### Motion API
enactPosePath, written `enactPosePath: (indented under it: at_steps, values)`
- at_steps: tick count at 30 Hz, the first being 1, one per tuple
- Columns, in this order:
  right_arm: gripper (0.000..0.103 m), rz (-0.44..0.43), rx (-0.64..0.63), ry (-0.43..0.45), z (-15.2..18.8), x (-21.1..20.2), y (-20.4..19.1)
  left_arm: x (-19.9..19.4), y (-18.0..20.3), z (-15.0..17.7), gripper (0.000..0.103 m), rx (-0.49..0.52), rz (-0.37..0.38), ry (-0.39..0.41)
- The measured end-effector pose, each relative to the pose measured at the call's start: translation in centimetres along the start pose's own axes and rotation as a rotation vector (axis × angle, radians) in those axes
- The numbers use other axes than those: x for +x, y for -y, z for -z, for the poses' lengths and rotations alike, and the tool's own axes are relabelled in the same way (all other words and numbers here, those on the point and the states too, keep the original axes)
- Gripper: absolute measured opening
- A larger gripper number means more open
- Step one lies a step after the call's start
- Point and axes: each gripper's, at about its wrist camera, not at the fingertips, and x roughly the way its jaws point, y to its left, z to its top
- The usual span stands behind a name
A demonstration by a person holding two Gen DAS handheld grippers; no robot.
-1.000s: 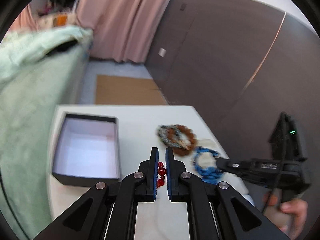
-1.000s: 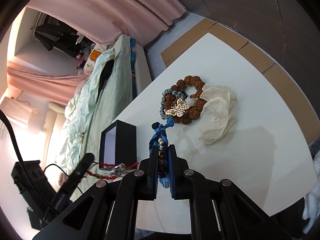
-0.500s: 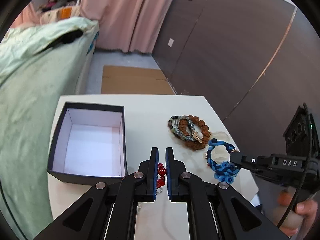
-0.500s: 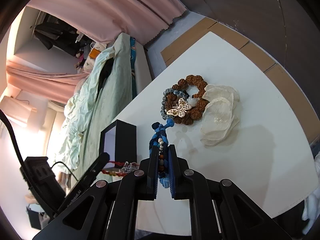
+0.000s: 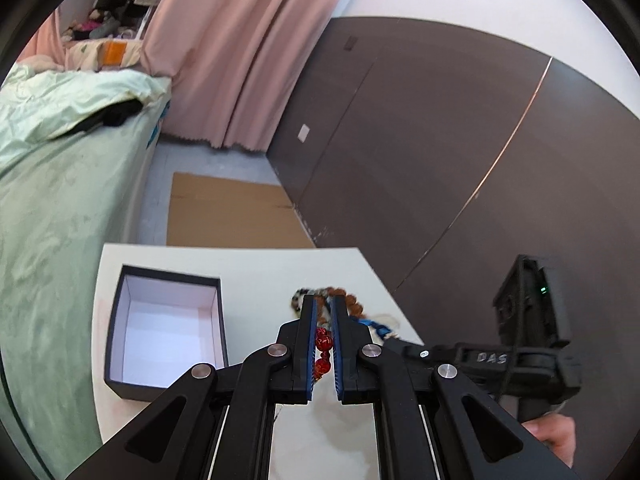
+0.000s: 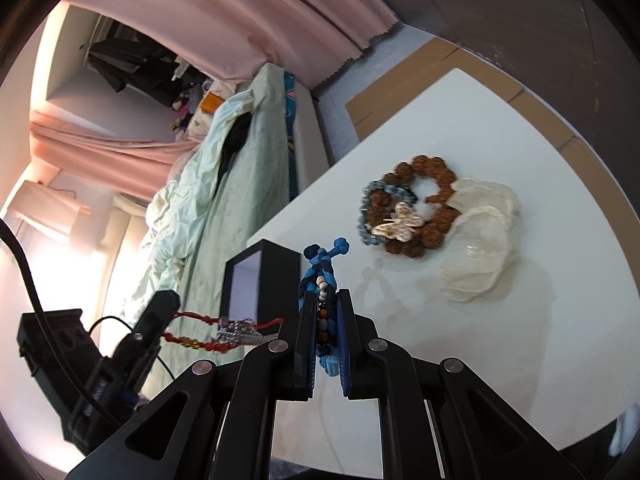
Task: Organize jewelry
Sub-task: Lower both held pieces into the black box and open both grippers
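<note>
Red beads sat clamped in the left gripper jaws beside the black box; the right gripper jaws pinched a blue braided bracelet.

The bench is smooth, white and faintly glossy. On it, the box looks like matt black card lined with white paper. The red bracelet has glossy beads; the blue bracelet is braided cord. Beside the rough brown bead bracelet lies a sheer cloth pouch.

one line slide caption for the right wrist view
Right tongs lift a blue braided bracelet above the white table.
</note>
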Motion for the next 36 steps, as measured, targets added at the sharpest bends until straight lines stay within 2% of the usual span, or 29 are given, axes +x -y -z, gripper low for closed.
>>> enactPosePath:
  at_steps: [9, 21, 28, 29, 31, 32, 36]
  values:
    - [0.011, -0.06, -0.054, 0.008, 0.2, 1.5, -2.8, -3.0, -0.1, -1.8, 0.007, -0.002, 0.005, 0.085]
    - [0.011, -0.226, -0.103, 0.054, -0.5, 3.8, -6.7, -5.8, -2.3, -4.8, 0.007, -0.047, -0.026, 0.198]
    - [0.011, -0.266, -0.115, -0.018, -0.4, 7.3, -8.0, -5.6, -3.7, -5.6, 0.007, -0.067, -0.048, 0.213]
    - [0.014, -0.261, -0.123, -0.046, -0.4, 8.1, -8.3, -5.6, -3.9, -5.7, 0.007, -0.069, -0.05, 0.212]
    - [0.032, -0.244, -0.132, -0.098, -0.3, 9.5, -8.4, -5.2, -4.2, -5.7, 0.007, -0.074, -0.054, 0.206]
    - [0.042, -0.23, -0.129, -0.094, -0.4, 9.7, -8.2, -5.0, -4.4, -5.8, 0.007, -0.077, -0.055, 0.203]
    - [0.043, -0.207, -0.089, -0.061, -1.4, 9.0, -6.9, -4.1, -4.9, -5.9, 0.007, -0.083, -0.059, 0.188]
